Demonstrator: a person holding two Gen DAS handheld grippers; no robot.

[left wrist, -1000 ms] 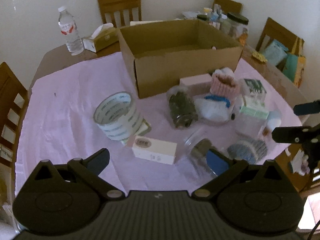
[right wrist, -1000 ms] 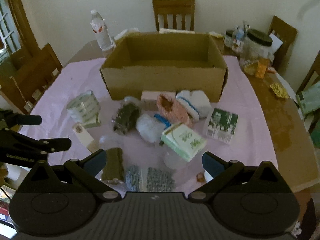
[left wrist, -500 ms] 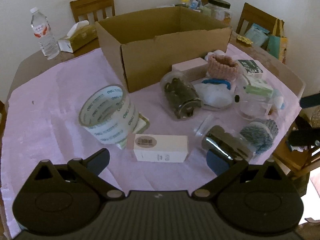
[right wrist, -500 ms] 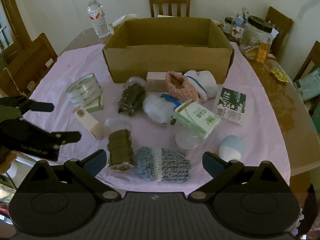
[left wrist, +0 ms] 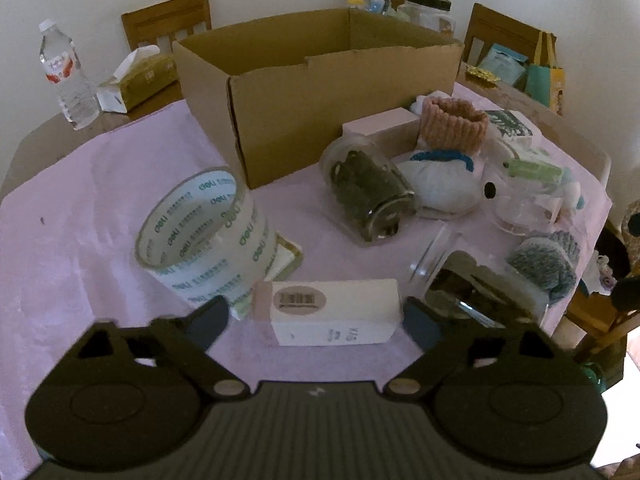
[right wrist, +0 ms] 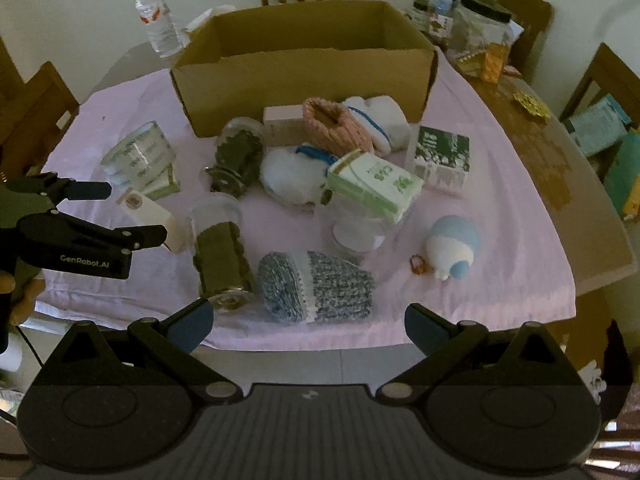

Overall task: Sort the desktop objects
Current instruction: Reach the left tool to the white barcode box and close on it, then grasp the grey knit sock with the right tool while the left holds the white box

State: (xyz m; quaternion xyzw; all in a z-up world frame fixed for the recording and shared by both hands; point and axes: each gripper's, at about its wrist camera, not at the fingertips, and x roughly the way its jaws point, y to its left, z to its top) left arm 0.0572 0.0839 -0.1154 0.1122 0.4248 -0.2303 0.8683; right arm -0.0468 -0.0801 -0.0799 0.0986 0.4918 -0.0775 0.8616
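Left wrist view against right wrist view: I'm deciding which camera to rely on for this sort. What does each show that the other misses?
Only the left wrist view shows the left gripper from behind, jaws closing around the small white box without pressing it yet, and the tissue box's side.

Only the right wrist view shows the blue-and-white round toy, the whole grey knitted slipper, and the open right gripper with nothing between its fingers.

Both show the cardboard box, tape roll, water bottle and pink slipper.
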